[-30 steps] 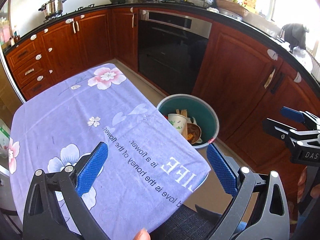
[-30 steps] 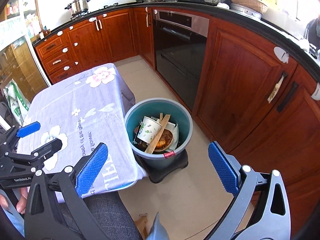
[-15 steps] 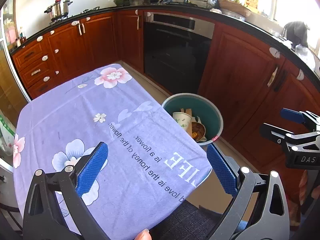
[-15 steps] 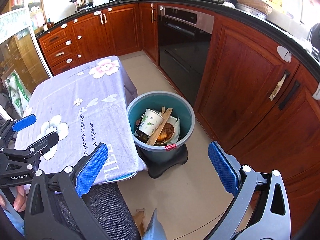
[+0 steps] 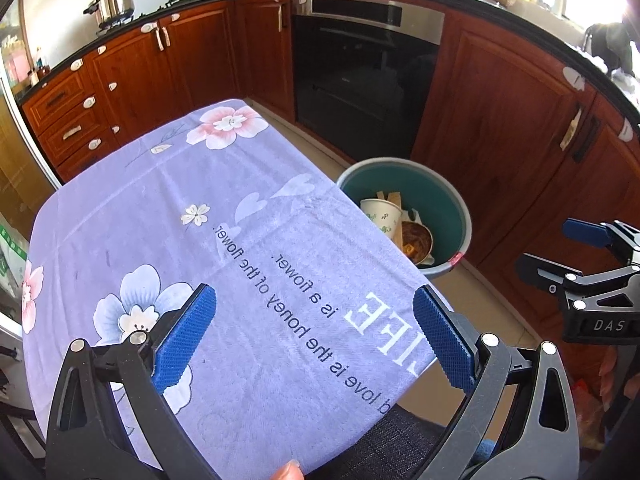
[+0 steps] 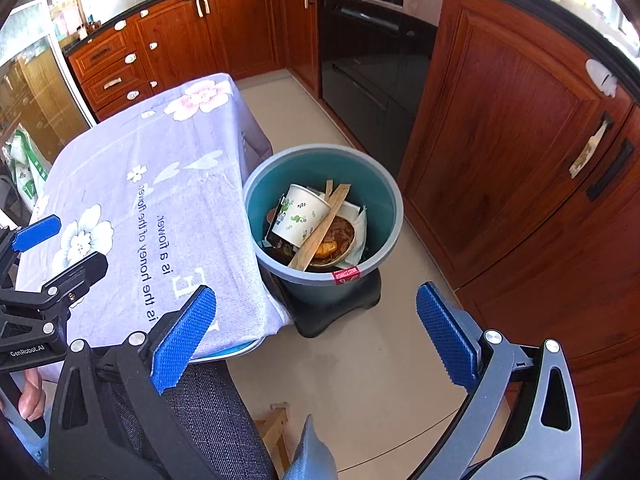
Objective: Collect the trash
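A teal trash bin (image 6: 384, 200) stands on the floor beside the table; it also shows in the left wrist view (image 5: 448, 196). In it lie a white paper cup (image 6: 300, 216), a wooden stick (image 6: 320, 232) and a brown bowl with food scraps (image 6: 340, 236). My left gripper (image 5: 316, 340) is open and empty above the near end of the table with the purple flowered cloth (image 5: 180, 208). My right gripper (image 6: 316, 340) is open and empty above the floor, near the bin.
Red-brown kitchen cabinets (image 6: 500, 100) and a black oven (image 6: 372, 52) line the far side. The bin rests on a black base (image 6: 340, 312). A dark chair seat (image 6: 208, 412) is below the table's near edge. A pot (image 5: 112, 0) sits on the counter.
Both grippers have drawn slightly back and up; the table and bin look a little farther. Both stay open and empty.
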Available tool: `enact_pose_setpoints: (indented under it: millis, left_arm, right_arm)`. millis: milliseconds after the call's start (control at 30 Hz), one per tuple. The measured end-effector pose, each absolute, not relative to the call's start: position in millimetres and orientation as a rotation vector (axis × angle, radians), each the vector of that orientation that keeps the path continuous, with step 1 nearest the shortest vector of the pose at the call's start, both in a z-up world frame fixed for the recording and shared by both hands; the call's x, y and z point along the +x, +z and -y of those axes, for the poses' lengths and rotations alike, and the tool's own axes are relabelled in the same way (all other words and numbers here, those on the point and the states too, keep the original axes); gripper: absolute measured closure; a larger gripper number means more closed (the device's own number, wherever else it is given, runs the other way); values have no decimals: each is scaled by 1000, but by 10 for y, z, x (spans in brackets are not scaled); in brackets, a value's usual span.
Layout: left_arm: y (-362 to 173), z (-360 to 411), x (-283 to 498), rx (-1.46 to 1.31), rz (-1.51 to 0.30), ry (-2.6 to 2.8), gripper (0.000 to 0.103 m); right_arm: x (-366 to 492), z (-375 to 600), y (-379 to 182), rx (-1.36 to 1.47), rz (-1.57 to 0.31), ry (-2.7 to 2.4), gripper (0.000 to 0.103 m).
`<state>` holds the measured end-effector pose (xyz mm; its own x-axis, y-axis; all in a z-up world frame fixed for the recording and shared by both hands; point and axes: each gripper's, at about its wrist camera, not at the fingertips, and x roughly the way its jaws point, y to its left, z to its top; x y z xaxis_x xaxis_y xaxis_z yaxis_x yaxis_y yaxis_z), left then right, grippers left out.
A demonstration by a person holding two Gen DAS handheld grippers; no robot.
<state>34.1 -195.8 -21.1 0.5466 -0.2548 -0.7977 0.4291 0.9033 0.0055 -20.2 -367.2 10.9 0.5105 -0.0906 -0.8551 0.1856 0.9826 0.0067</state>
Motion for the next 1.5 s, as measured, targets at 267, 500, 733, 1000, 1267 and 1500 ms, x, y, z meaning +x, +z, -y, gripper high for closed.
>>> enact_pose_setpoints:
  millis: [267, 500, 733, 1000, 1267, 1500]
  left_arm:
    - [-374, 1984, 495, 211, -944, -389, 4]
    - [-410, 1984, 613, 211, -959, -376, 4]
    - [-366, 1983, 691, 212, -953, -368, 4]
    - [-353, 1979, 727, 209, -951, -359, 4]
    - [-365, 1982, 735, 220, -957, -359, 4]
    - [-394, 1994, 715, 230, -959, -362, 4]
  right_arm:
    - [16, 3746, -21, 100, -1048, -170, 7]
    - [174, 3753, -65, 89, -1065, -167, 7]
    - [266, 3760, -34, 82, -1062, -166, 7]
    - [315, 3773, -19, 76, -1067, -168, 7]
    - [325, 3767, -20, 75, -1070, -166, 7]
    - [321, 3775, -29, 75, -1076, -171, 7]
